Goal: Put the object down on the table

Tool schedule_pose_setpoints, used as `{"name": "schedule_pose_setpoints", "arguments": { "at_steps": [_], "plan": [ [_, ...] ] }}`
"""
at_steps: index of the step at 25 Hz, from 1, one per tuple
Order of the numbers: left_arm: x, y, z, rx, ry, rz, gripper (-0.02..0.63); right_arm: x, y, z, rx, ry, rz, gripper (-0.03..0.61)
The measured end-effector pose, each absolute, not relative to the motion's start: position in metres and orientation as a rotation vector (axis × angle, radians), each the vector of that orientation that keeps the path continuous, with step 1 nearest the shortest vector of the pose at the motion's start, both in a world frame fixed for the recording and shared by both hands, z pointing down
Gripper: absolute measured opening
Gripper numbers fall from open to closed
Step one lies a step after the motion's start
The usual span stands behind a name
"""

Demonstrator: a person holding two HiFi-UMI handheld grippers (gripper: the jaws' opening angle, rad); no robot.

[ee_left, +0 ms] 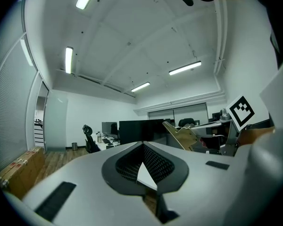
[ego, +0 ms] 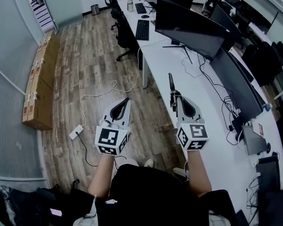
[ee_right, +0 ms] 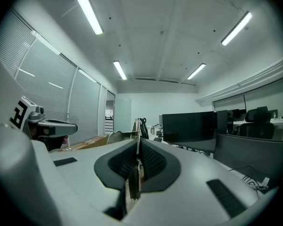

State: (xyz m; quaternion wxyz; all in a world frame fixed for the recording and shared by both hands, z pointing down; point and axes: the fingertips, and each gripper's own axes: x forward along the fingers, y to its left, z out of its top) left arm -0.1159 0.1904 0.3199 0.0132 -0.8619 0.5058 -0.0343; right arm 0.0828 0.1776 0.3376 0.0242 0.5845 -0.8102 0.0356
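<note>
My right gripper (ego: pixel 178 99) is shut on a thin dark flat object (ego: pixel 171 84) that sticks out forward past the jaw tips, over the near edge of the long white table (ego: pixel 162 62). In the right gripper view the object (ee_right: pixel 137 126) stands edge-on between the closed jaws of that gripper (ee_right: pixel 136 144). What kind of object it is cannot be told. My left gripper (ego: pixel 127 100) hangs over the wooden floor to the left of the table. Its jaws meet at the tip with nothing between them, as the left gripper view (ee_left: pixel 142 143) shows.
Large dark monitors (ego: pixel 191 27) stand in a row along the table, with cables (ego: pixel 217 95) and keyboards (ego: pixel 142 29) near them. Office chairs (ego: pixel 125 36) line the table's left side. Cardboard boxes (ego: pixel 40 86) sit by the left wall. A white power strip (ego: pixel 76 132) and cord lie on the floor.
</note>
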Motion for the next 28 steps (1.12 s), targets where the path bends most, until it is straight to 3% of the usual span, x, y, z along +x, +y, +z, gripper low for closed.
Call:
{"name": "schedule_pose_setpoints", "arguments": {
  "at_steps": [28],
  "plan": [
    [-0.085, 0.114, 0.335, -2.715, 1.547, -0.160, 0.014, 0.108, 0.107, 0.347, 1.816, -2.483, 0.093, 0.025]
  ]
}}
